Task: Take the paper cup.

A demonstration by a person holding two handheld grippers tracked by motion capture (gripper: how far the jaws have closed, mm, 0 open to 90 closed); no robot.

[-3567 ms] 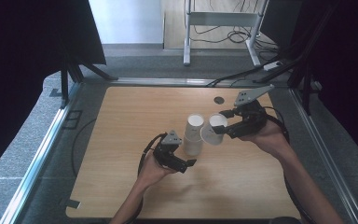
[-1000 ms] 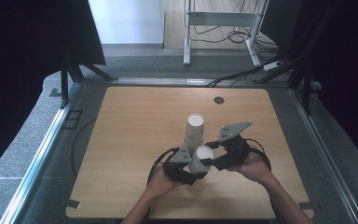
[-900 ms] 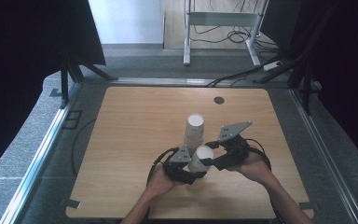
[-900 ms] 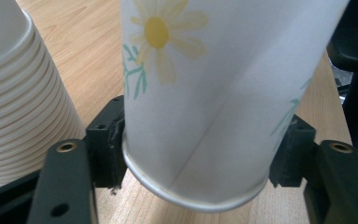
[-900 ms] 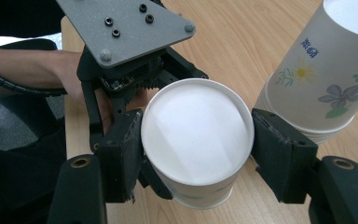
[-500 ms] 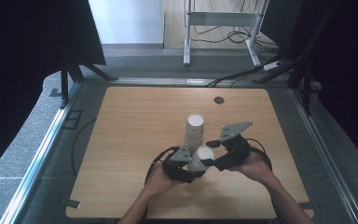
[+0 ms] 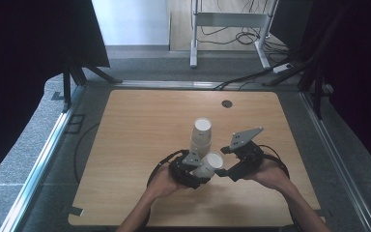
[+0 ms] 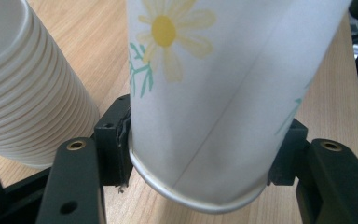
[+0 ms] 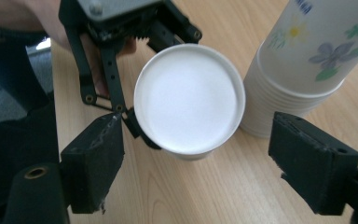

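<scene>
The wooden table carried the work toward its near edge, somewhat right of the middle. There a tall stack of paper cups stood mouth-down, its nested rims banded at the base and a flower print on the topmost cup. Just in front of it, nearer the person, the left gripper was clamped on a single paper cup, the pads pressing either side of the wall close to the rolled rim; in the left gripper view the daisy print on that cup ran up between the jaws, with the stack just beside it. The cup lay tilted, its white bottom turned toward the right gripper, which sat close on the far side with its jaws spread wide and nothing between them; the right gripper view looked straight at that round bottom. The step in hand seemed to be a handover of one cup separated from the stack. The next move would call for the right gripper to advance around the cup's base and close gently, since thin paper would crumple under a hard squeeze, before the left let go.
</scene>
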